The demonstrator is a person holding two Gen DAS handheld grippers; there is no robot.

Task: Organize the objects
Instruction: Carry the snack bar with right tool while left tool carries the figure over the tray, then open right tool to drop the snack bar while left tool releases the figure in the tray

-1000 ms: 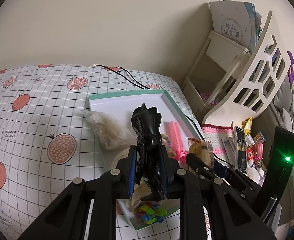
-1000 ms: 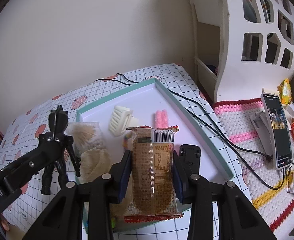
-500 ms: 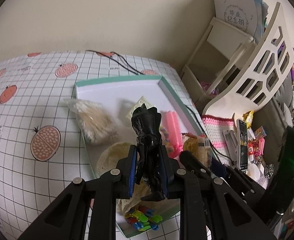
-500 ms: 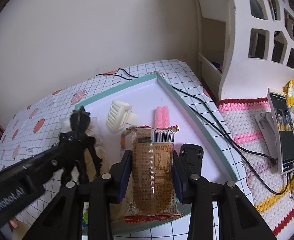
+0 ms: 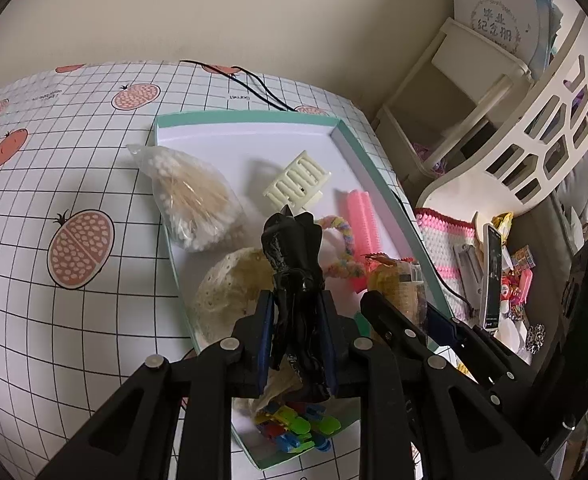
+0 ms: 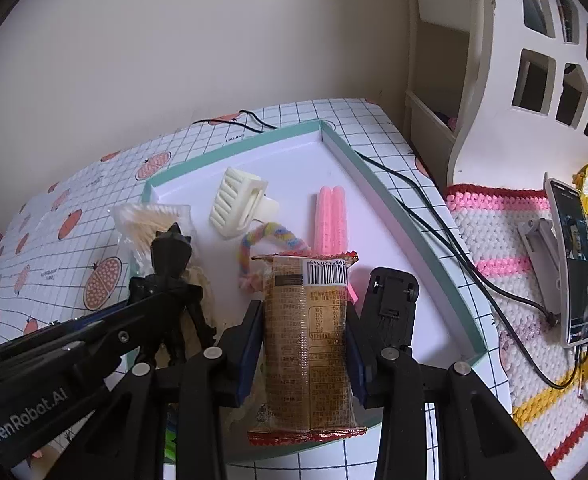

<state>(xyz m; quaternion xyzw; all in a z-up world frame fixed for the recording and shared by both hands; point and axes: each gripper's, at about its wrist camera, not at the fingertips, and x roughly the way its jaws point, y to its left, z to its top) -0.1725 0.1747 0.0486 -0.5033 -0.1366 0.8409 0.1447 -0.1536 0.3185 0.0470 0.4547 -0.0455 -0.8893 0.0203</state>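
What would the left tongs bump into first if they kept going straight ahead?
Probably the rainbow braided loop lying in the teal tray, just beyond the black figure that the left tongs hold. Depth is hard to judge here.

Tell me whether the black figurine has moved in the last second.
Yes. In the right wrist view, the black figurine has travelled rightward from beside the teal tray to over its left edge, held by the left claw.

now over the tray (image 5: 378,168) instead of the checked tablecloth (image 5: 73,320) beside it: left gripper (image 5: 298,336) with the black figure (image 5: 294,264), shifted right and closer to the snack packet (image 6: 308,340). more of the tray contents exposed in the left wrist view, cream comb (image 5: 296,184) included.
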